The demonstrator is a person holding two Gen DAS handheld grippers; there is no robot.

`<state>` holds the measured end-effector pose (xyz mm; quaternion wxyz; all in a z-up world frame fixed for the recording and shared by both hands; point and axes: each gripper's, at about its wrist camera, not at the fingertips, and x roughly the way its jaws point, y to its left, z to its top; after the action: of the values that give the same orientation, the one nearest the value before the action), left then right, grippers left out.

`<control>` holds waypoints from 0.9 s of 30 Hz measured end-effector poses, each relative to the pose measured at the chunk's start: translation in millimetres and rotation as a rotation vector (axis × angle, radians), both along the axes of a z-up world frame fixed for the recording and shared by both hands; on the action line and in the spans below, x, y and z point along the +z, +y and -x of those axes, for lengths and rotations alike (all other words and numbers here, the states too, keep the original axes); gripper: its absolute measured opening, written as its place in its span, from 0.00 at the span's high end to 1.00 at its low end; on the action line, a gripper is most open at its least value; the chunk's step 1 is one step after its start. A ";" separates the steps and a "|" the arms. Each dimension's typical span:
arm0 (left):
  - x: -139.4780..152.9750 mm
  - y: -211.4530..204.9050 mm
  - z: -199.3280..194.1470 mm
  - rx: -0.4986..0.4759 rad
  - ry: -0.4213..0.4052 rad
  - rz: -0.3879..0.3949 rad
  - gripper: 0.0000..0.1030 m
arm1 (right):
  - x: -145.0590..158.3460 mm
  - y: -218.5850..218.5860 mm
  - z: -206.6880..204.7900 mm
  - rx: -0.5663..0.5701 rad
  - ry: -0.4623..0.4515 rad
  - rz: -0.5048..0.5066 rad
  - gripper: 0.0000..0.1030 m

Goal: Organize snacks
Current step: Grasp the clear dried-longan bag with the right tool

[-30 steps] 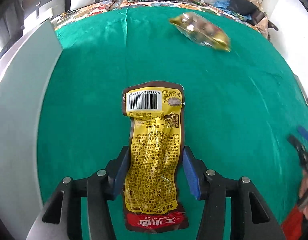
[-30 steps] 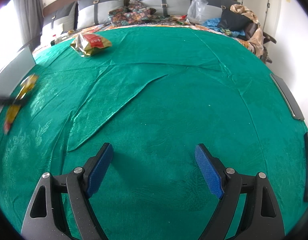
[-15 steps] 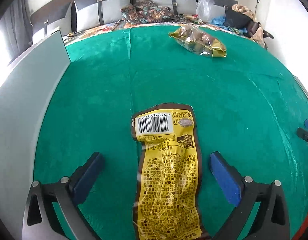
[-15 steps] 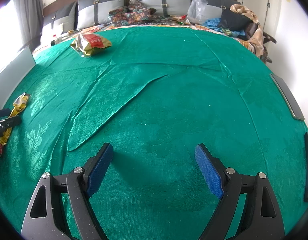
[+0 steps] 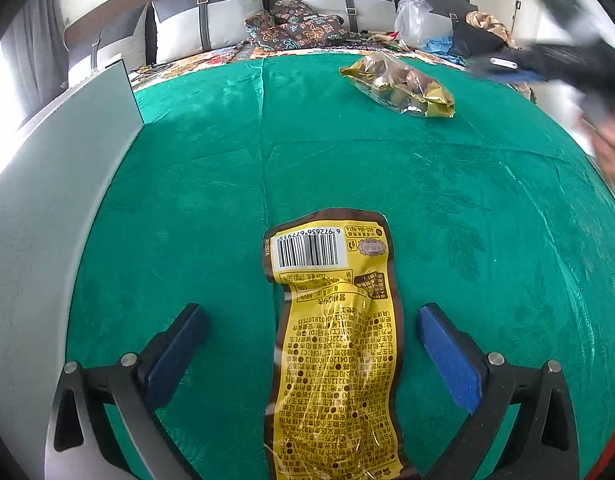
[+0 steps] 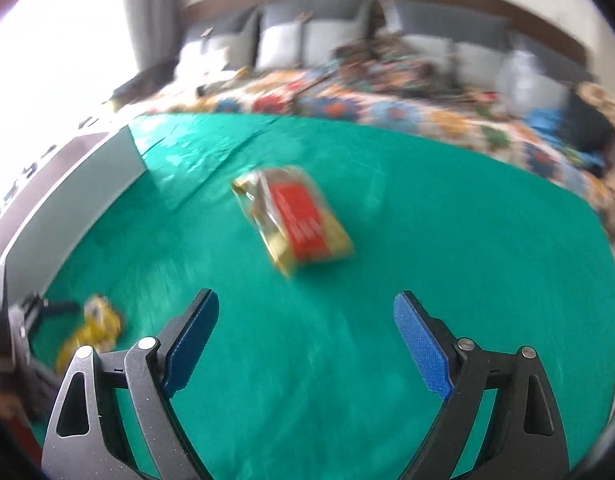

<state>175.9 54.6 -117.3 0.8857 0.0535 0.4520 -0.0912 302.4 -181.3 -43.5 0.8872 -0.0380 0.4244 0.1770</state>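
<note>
Showing only in the right view, the gold bag (image 6: 297, 218) bears a red label.

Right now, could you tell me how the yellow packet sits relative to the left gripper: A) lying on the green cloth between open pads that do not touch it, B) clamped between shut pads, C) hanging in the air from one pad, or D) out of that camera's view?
A: the yellow packet lies flat on the green cloth, with clear cloth showing between it and each pad of the left gripper.
</note>
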 end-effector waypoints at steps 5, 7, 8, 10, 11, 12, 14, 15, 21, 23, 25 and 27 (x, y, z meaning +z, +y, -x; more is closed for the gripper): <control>0.5 0.0 -1.1 0.000 0.000 0.003 0.00 | -28.2 45.6 -87.6 0.045 0.099 0.161 0.11; 1.1 0.3 -0.8 0.001 0.001 0.004 0.00 | -42.7 52.3 -111.1 0.026 0.149 0.157 0.11; 1.1 0.3 -1.0 0.001 0.001 0.004 0.00 | -46.6 50.7 -116.8 0.018 0.172 0.126 0.11; 0.8 0.1 -1.0 0.001 0.001 0.004 0.00 | -53.2 45.0 -123.1 -0.019 0.233 0.055 0.15; 0.8 0.0 -1.0 0.001 0.001 0.004 0.00 | -56.3 42.5 -121.6 -0.024 0.257 0.014 0.36; 0.8 0.0 -0.9 0.001 0.001 0.004 0.00 | -57.9 38.3 -115.9 -0.028 0.265 -0.016 0.37; 0.5 0.2 -0.9 0.001 0.001 0.004 0.00 | -53.4 30.4 -97.6 -0.071 0.242 -0.024 0.38; 0.6 0.1 -0.9 0.001 0.001 0.003 0.00 | -50.8 27.2 -89.1 -0.082 0.235 -0.030 0.39; 0.5 0.1 -0.8 0.001 0.001 0.003 0.00 | -23.2 3.4 12.0 -0.140 0.208 -0.011 0.38; 0.5 0.0 -0.8 0.001 0.000 0.003 0.00 | -20.2 -1.4 50.0 -0.161 0.211 -0.010 0.38; 0.4 0.1 -0.7 0.001 0.000 0.004 0.00 | -24.1 -4.4 96.9 -0.198 0.197 -0.008 0.38; 0.4 0.1 -0.6 0.001 0.001 0.004 0.00 | -37.1 -5.6 131.6 -0.235 0.194 -0.017 0.38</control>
<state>176.5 54.7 -116.9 0.8857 0.0516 0.4521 -0.0916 170.8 -186.9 -80.6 0.8570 0.0368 0.5080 0.0783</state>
